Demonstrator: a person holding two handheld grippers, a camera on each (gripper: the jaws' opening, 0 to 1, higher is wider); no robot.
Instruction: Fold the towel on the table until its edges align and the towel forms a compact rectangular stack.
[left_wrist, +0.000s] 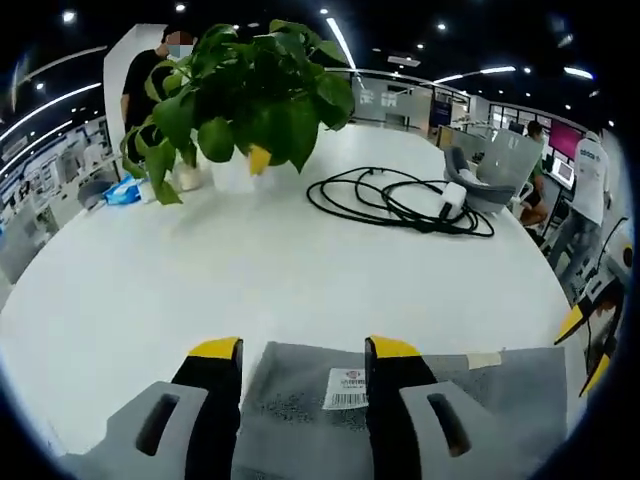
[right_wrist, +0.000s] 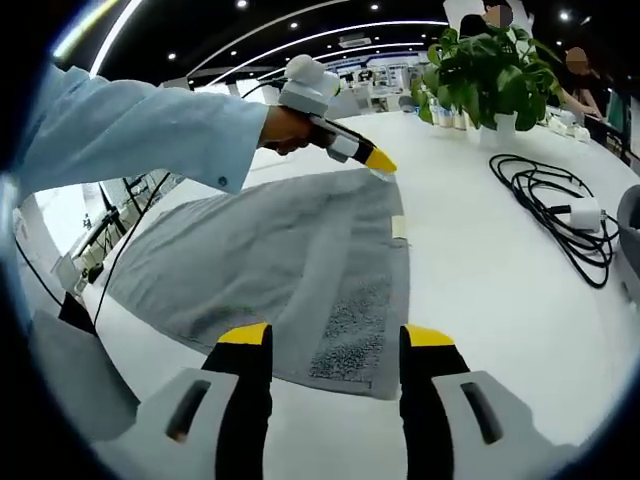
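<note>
A grey towel (left_wrist: 296, 405) lies flat on the white table (left_wrist: 250, 270), with a white barcode label (left_wrist: 347, 388) near its edge. My left gripper (left_wrist: 304, 348) stands open low over that edge, the label between its yellow-tipped jaws. In the right gripper view the towel (right_wrist: 290, 250) is spread out in one layer. My right gripper (right_wrist: 336, 336) is open over its near edge. The left gripper (right_wrist: 380, 160), held by a hand in a light blue sleeve, sits at the towel's far corner. The right gripper's yellow tips (left_wrist: 585, 345) show at the right edge.
A leafy plant in a white pot (left_wrist: 250, 100) stands at the back of the table. A coiled black cable with a white adapter (left_wrist: 400, 200) lies beside the towel, also seen as the cable (right_wrist: 560, 210). People stand beyond the table.
</note>
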